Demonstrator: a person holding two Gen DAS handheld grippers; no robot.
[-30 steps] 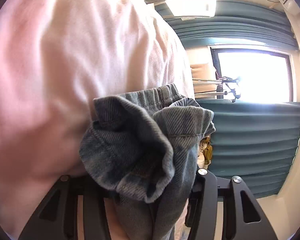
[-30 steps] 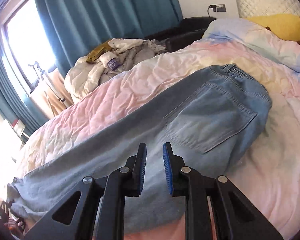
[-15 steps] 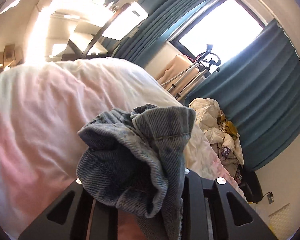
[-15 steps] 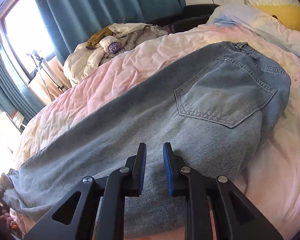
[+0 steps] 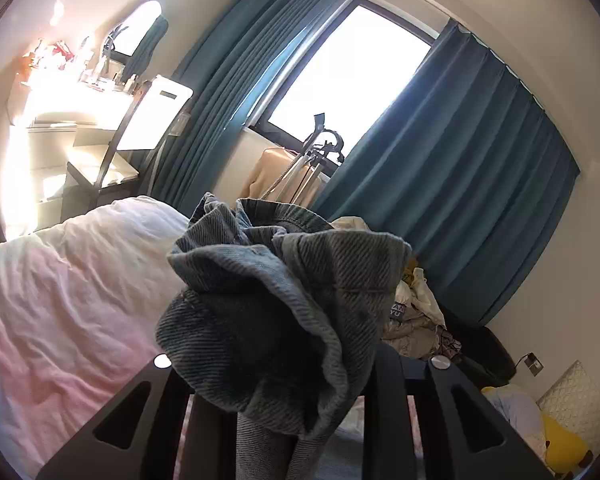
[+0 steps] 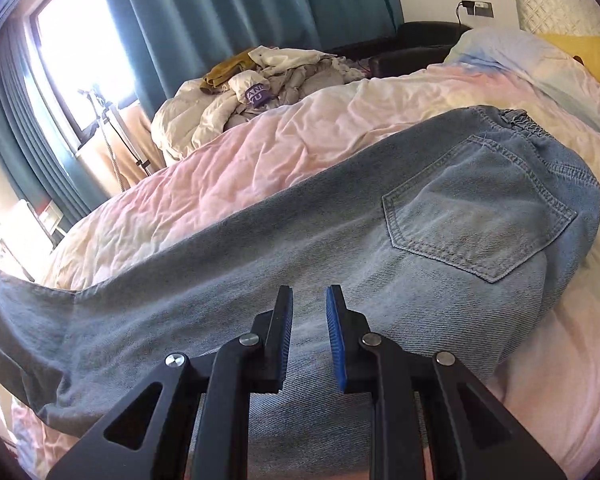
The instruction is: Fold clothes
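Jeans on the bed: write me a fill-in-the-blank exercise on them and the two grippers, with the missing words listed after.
1. The left gripper is clamped on a bunched end of the ____.
2. The right gripper hangs over the jeans with ____ between its blue pads.
3. The back pocket of the jeans faces ____.
4. The curtains by the window are ____ in colour.

Missing words: jeans; nothing; up; blue
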